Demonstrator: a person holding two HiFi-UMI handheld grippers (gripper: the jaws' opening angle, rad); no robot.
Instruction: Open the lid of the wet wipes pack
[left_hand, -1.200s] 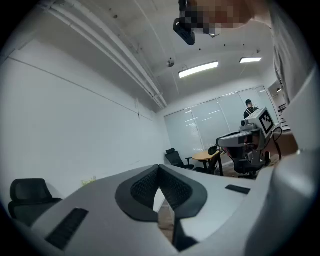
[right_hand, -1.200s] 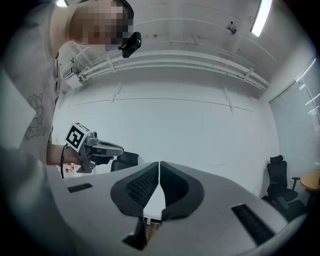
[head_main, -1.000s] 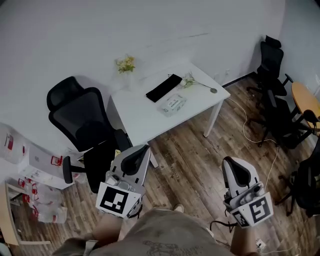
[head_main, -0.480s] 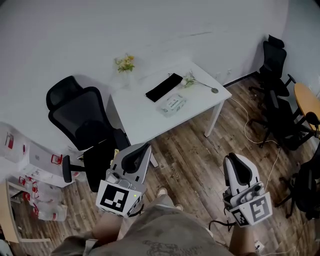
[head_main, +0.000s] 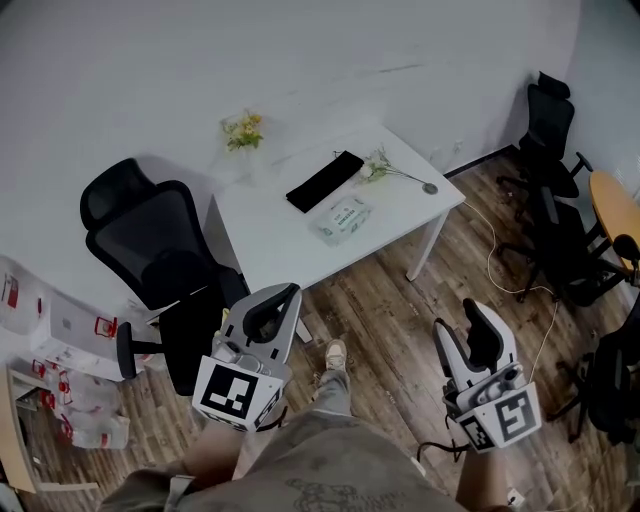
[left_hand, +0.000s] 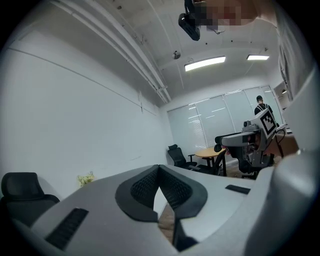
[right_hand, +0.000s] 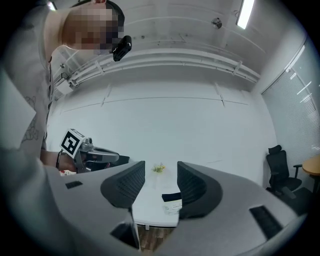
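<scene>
The wet wipes pack (head_main: 341, 219) lies flat on the white table (head_main: 280, 250) across the room, next to a long black pouch (head_main: 325, 181). In the right gripper view the pack (right_hand: 174, 205) shows far off through the gap between the jaws. My left gripper (head_main: 283, 293) is held low at the left, well short of the table, its jaws shut with the pads (left_hand: 150, 186) meeting and nothing in them. My right gripper (head_main: 460, 322) hangs over the wooden floor at the right. Its jaws are opening, with nothing between them.
A black office chair (head_main: 160, 250) stands at the table's left end. Yellow flowers (head_main: 240, 130) and a flower sprig (head_main: 385, 168) sit on the table. More black chairs (head_main: 550, 130) and a round wooden table (head_main: 612, 200) stand at the right. Boxes (head_main: 60, 330) are stacked at the left. A cable (head_main: 500, 260) trails on the floor.
The right gripper's jaws have gone from shut to apart. Both grippers have moved forward toward the table, and the person's foot has stepped ahead.
</scene>
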